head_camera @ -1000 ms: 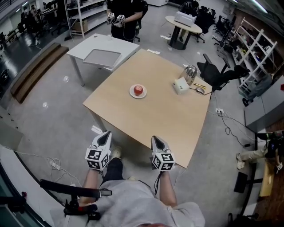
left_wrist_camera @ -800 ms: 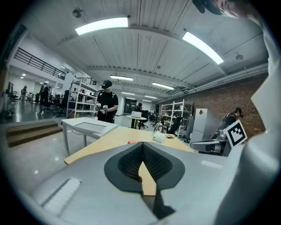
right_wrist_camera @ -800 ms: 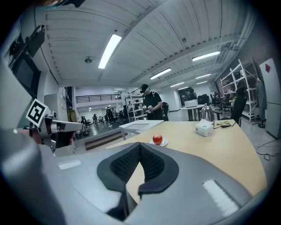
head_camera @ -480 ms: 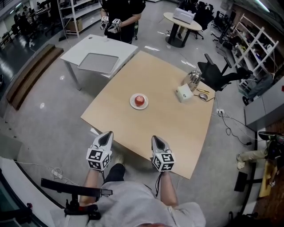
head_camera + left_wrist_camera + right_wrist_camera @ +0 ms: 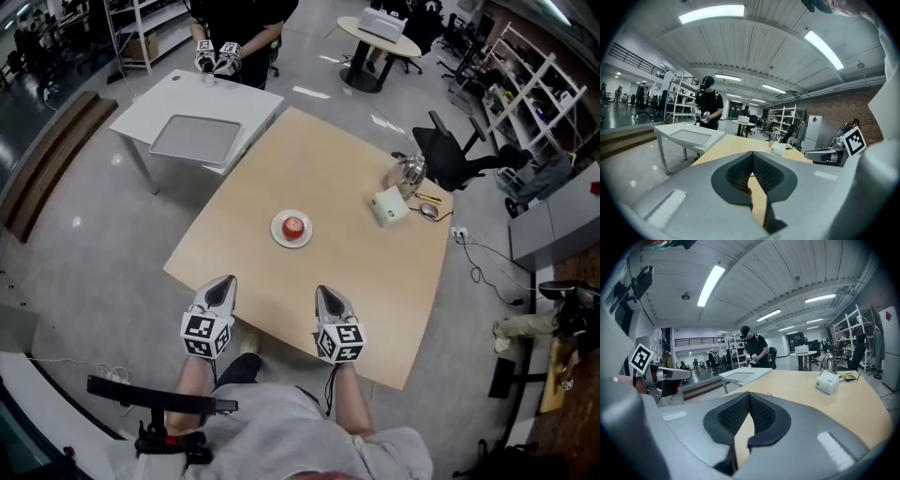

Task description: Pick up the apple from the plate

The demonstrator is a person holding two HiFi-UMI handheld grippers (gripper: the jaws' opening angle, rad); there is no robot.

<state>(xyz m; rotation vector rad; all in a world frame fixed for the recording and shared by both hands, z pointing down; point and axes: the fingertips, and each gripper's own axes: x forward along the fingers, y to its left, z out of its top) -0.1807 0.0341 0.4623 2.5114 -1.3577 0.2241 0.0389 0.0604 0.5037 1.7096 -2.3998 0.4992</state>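
Observation:
A red apple [image 5: 293, 226] sits on a small white plate [image 5: 279, 234] near the middle of the light wooden table [image 5: 309, 178]. Both grippers hover over the table's near edge, well short of the plate. My left gripper [image 5: 221, 284] is shut with nothing in it, and its tips meet in the left gripper view [image 5: 752, 153]. My right gripper [image 5: 325, 292] is likewise shut and empty [image 5: 749, 394]. In the right gripper view a sliver of the apple [image 5: 767, 394] peeks just over the jaws.
A white box [image 5: 388, 206], a metal kettle [image 5: 408, 172] and a mouse [image 5: 428, 210] stand at the table's far right corner. A white side table with a grey tray [image 5: 195, 139] adjoins at the far left, where a person in black [image 5: 234, 19] stands. An office chair [image 5: 450, 155] is at right.
The table and the apple have drawn nearer in the head view, and both grippers now reach over its near edge. The jaws stay shut.

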